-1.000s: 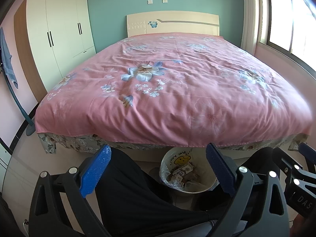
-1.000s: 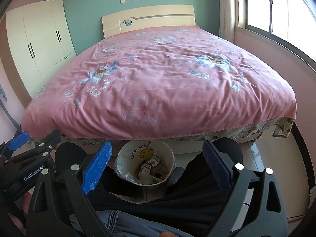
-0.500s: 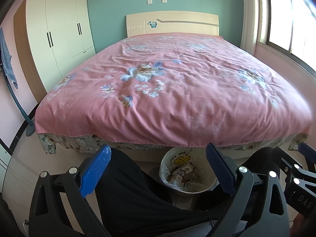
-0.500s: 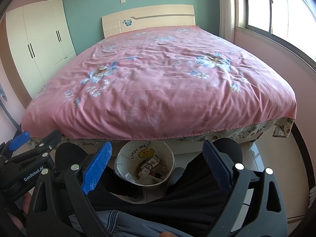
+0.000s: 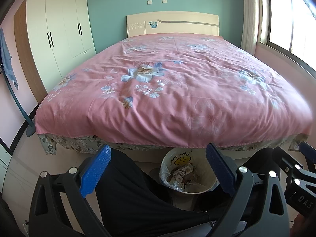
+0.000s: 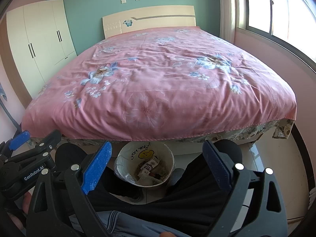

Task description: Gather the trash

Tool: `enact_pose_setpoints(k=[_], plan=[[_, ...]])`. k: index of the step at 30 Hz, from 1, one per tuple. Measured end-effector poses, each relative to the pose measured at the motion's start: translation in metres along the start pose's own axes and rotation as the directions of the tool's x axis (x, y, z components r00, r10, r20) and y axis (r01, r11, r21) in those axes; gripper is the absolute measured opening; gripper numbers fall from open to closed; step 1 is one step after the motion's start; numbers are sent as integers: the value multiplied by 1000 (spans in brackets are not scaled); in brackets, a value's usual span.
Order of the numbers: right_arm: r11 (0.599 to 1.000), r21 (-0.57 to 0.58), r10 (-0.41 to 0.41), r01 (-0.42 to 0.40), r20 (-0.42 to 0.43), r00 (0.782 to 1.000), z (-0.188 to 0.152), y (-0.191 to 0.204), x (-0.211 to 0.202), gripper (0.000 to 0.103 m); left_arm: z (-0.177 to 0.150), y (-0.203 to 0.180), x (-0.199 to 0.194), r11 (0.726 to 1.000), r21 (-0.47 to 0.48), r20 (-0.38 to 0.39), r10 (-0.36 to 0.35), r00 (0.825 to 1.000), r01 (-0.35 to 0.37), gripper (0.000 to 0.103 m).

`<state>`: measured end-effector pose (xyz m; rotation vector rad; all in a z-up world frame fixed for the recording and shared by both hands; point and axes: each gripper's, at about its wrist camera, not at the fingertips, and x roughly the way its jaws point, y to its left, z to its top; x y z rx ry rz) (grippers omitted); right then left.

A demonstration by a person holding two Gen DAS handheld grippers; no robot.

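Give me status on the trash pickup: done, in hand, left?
Done: the bin at the foot of the bed already holds wrappers and paper scraps. The pink bedspread shows no loose trash. In hand: nothing; the left gripper and right gripper are both open and empty above the person's lap. Left: no trash visible on the floor that shows; areas outside view can't be judged.

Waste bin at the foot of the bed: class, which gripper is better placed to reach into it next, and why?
Probably the right gripper: the waste bin sits between its open fingers in its own view. From the left gripper the bin lies off toward the right finger. Both are empty.
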<state>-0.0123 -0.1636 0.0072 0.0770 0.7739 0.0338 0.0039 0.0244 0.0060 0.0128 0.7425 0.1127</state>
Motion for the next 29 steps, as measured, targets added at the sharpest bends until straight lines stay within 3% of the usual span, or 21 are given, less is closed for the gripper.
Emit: enact_pose_setpoints(k=[29], plan=[[1000,-10,11,-11,-8,1000,2,2,1,91,3,0,6,1000,19,-16,-10,1000,10,98]])
